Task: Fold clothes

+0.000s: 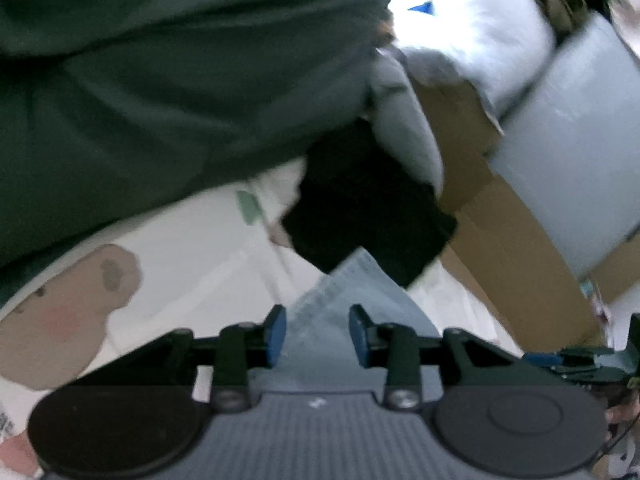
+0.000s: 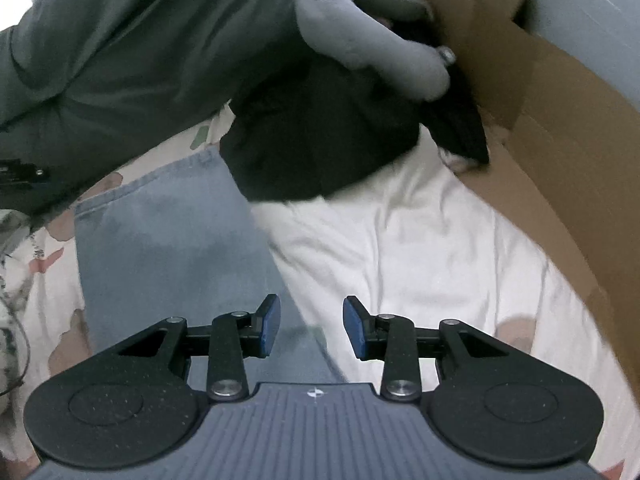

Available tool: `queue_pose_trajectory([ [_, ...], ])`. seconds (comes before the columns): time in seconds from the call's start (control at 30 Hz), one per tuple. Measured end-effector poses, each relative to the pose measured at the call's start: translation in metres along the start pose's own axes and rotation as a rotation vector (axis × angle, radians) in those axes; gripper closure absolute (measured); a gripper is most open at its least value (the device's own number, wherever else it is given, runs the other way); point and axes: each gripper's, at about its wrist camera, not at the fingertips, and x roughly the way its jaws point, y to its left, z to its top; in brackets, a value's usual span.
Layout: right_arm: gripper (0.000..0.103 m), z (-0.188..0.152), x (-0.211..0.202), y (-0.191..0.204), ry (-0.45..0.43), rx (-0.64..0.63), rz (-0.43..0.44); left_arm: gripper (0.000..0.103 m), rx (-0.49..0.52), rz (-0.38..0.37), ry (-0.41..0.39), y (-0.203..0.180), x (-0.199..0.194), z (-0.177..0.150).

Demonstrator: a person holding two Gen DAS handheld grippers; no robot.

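A light blue denim garment (image 2: 168, 240) lies flat on a white bedsheet (image 2: 400, 248). My right gripper (image 2: 312, 328) hovers over the denim's right edge, open, with nothing between its blue pads. In the left wrist view a pointed corner of the denim (image 1: 352, 288) shows between and beyond the fingers of my left gripper (image 1: 318, 336). Its jaws stand apart and the pads do not press on the cloth. A black garment (image 2: 320, 140) lies just past the denim.
A dark green garment (image 2: 140, 40) and a grey padded garment (image 2: 360, 32) are heaped beyond the black one. A brown cardboard box (image 2: 560, 140) walls the right side, with a pale grey bin (image 1: 568, 140) behind it. The sheet (image 1: 192, 272) carries a bear print (image 1: 72, 312).
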Motion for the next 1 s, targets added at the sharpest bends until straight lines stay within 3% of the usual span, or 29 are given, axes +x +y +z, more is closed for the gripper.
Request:
queue_pose_trajectory([
  [0.33, 0.061, -0.089, -0.004, -0.02, 0.04, 0.098, -0.054, 0.067, 0.251, -0.026, 0.118, -0.051, 0.065, -0.003],
  [0.57, 0.062, -0.14, 0.001, -0.026, 0.065, 0.134, -0.077, 0.068, 0.352, 0.006, 0.159, -0.073, 0.105, -0.005],
  [0.93, 0.062, -0.18, 0.006, -0.034, 0.038, 0.165, -0.075, 0.083, 0.491, 0.129, 0.213, -0.084, 0.149, -0.02],
  [1.0, 0.062, -0.183, 0.003, -0.035, 0.036, 0.155, -0.075, 0.088, 0.474, 0.153, 0.22, -0.087, 0.148, -0.017],
])
